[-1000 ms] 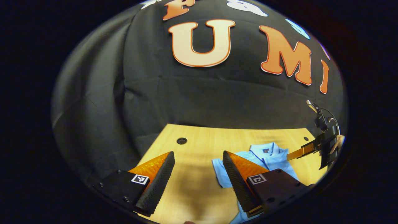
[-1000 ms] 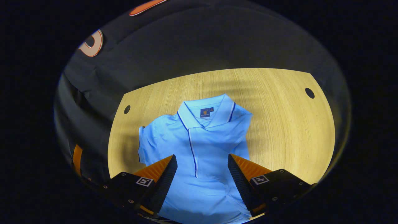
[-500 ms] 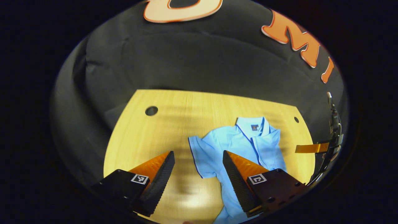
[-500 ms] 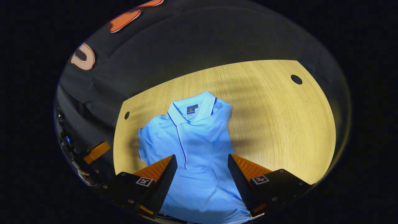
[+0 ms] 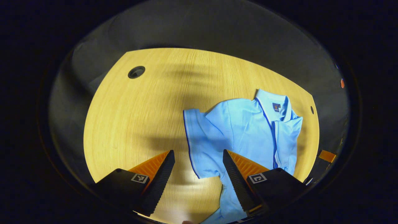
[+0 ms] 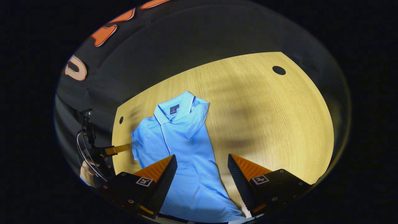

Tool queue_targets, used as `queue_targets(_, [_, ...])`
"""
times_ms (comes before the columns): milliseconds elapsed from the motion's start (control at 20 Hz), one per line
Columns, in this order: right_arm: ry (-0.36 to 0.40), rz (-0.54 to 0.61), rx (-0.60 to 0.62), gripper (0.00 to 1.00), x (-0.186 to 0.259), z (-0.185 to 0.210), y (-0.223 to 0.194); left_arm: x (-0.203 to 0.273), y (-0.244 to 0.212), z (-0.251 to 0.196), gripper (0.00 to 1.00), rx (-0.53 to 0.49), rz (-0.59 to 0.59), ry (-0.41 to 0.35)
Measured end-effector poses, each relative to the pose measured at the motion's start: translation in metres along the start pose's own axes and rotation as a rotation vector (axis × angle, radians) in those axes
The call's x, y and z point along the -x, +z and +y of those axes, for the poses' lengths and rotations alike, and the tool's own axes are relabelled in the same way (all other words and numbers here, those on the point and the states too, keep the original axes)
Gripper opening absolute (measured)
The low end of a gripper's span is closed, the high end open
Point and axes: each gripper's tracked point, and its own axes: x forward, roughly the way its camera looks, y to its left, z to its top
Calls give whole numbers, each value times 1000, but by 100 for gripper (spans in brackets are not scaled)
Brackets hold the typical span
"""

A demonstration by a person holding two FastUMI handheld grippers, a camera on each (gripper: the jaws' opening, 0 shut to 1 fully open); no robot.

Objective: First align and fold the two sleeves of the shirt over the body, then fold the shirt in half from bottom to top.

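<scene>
A light-blue polo shirt (image 6: 183, 149) is lying face-up on the wooden table (image 6: 273, 124), collar (image 6: 177, 107) pointing toward the booth wall. In the right gripper view the shirt's right-hand sleeve appears already folded over the body, giving that side a straight edge; in the left gripper view the other sleeve (image 5: 199, 140) is spreading flat onto the bare wood, its piped hem facing outward. The left gripper (image 5: 199, 183) is hovering above that sleeve with jaws parted and grasping nothing; the right gripper (image 6: 202, 183) is poised over the lower body of the shirt, jaws likewise released and empty. The step in hand is judged to be the fold of the outstretched sleeve. To do it well, the left gripper should be pinching only the sleeve's outer hem, not the body layer beneath, lifting just enough to clear the fabric, and carrying it across until the new side edge runs parallel to the placket (image 5: 274, 140). The right gripper may be steadying the body near the hem so the thin knit does not drag or bunch.
</scene>
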Motion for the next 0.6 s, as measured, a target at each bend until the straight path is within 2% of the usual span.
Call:
queue_targets(450, [-5,41,-43,99,-7,-28,-13,-35,-11,4,100,1,82,69])
queue_targets(600, [-15,35,-37,99,-8,-32,-12,-35,-14,11,95,-6,94,110])
